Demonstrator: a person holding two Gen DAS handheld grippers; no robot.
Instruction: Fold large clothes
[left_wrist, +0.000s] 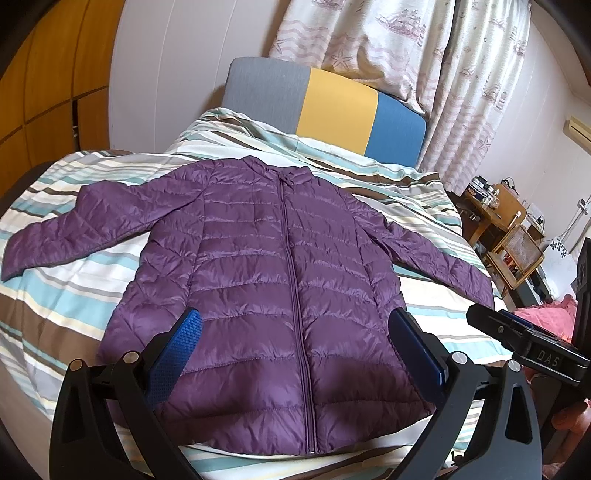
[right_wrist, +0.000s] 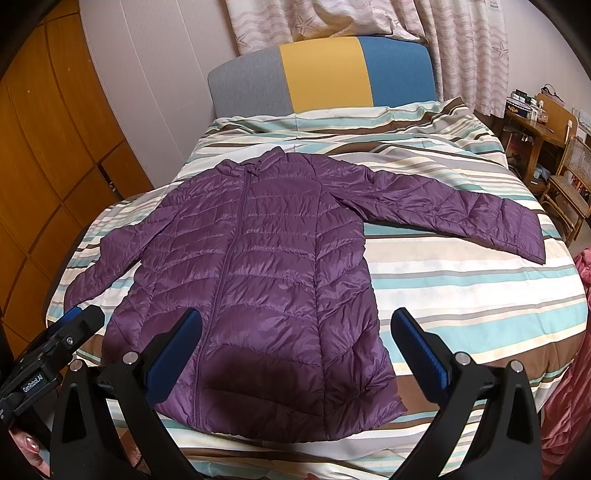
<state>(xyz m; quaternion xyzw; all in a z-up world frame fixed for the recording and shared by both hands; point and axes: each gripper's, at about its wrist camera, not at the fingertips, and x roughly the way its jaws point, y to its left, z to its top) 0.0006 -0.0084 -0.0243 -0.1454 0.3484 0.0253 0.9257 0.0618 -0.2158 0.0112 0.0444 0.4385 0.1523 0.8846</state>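
Note:
A purple quilted jacket lies face up on the striped bed cover, zipped, with its collar toward the headboard. Both sleeves are spread out to the sides, and the right sleeve reaches toward the bed's right edge. My left gripper hovers open above the jacket's lower half, its blue pads either side of the zip. My right gripper is also open, above the hem's right part, with nothing between its fingers. Each gripper shows at the edge of the other's view, the right one and the left one.
A grey, yellow and blue headboard stands at the far end under patterned curtains. A wooden wardrobe lines the left side. A wooden desk and cane chair and a pink cloth lie to the bed's right.

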